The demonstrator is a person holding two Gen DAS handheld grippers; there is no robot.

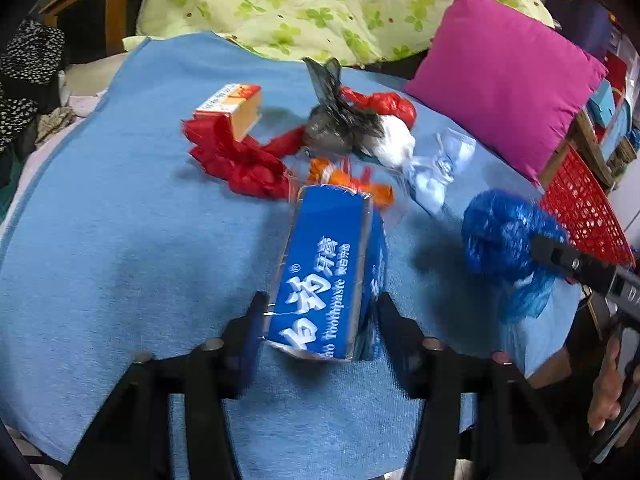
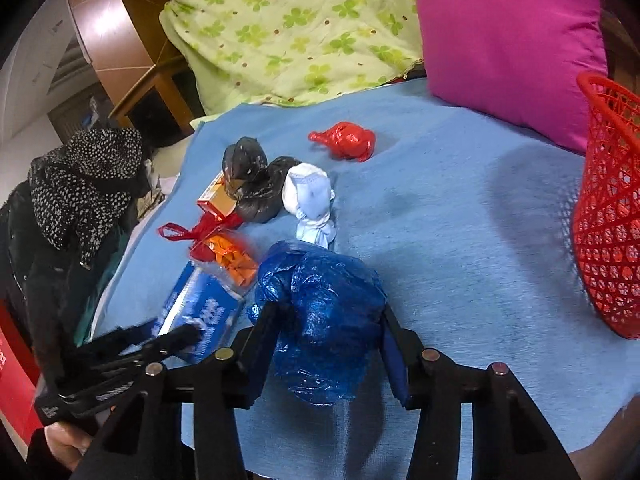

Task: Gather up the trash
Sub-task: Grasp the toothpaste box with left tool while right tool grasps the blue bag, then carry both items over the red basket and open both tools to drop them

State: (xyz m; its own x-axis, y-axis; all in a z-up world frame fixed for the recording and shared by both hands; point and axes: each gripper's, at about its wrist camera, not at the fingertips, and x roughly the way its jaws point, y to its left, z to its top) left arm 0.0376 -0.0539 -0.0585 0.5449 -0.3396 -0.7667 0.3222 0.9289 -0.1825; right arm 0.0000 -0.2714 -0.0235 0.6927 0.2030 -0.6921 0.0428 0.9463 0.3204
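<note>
On the blue blanket my left gripper is shut on a blue toothpaste box, one finger on each long side. To its right my right gripper is shut on a crumpled blue plastic bag. The right wrist view shows that bag bulging between the fingers of the right gripper, with the toothpaste box to its left. A red mesh basket stands at the right edge of the blanket.
More trash lies farther back: an orange carton, red plastic, a black bag, a white bundle, a pale blue bundle, an orange wrapper, a knotted red bag. A pink pillow and green quilt lie behind.
</note>
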